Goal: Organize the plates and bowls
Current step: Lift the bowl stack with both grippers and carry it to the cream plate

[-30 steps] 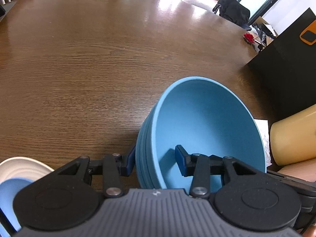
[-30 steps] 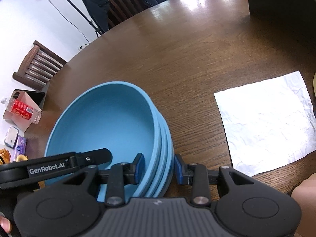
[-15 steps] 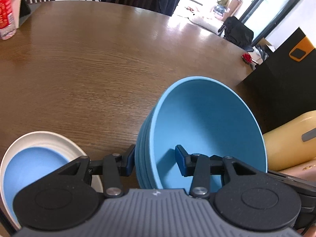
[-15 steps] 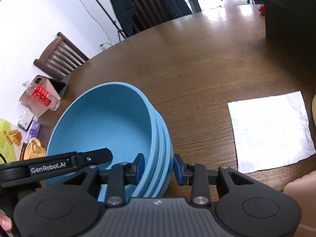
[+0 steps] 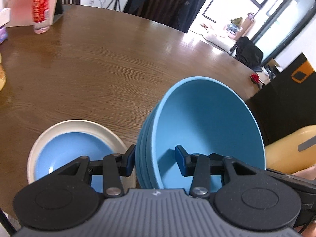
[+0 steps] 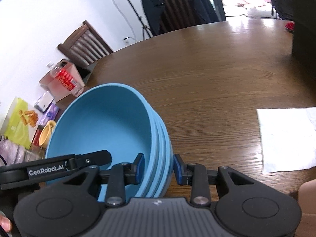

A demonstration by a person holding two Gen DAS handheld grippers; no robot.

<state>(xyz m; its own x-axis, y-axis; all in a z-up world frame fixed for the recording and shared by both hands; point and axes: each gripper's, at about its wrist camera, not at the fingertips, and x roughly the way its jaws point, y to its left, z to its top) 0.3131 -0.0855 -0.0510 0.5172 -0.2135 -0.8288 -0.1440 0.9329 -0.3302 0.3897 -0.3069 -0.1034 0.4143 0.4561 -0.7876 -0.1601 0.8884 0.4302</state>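
**Bowls clamped at both rims**

Your left gripper (image 5: 155,161) has its blue pads either side of the rim of the stack of blue bowls (image 5: 207,136), one pad outside, one inside, pinching the near wall. Your right gripper (image 6: 158,166) does the same on the opposite wall of that stack (image 6: 102,128), fingers closed on the layered rims. The stack sits tilted between your two tools, above the brown wooden table (image 5: 102,59).

In the left wrist view, at about 8 o'clock from the stack, a white plate (image 5: 49,134) lies flat on the table with a blue plate (image 5: 69,148) nested in it. A red-labelled bottle (image 5: 40,6) stands at 10 o'clock, far off. In the right wrist view a white paper napkin (image 6: 286,138) lies at 3 o'clock.
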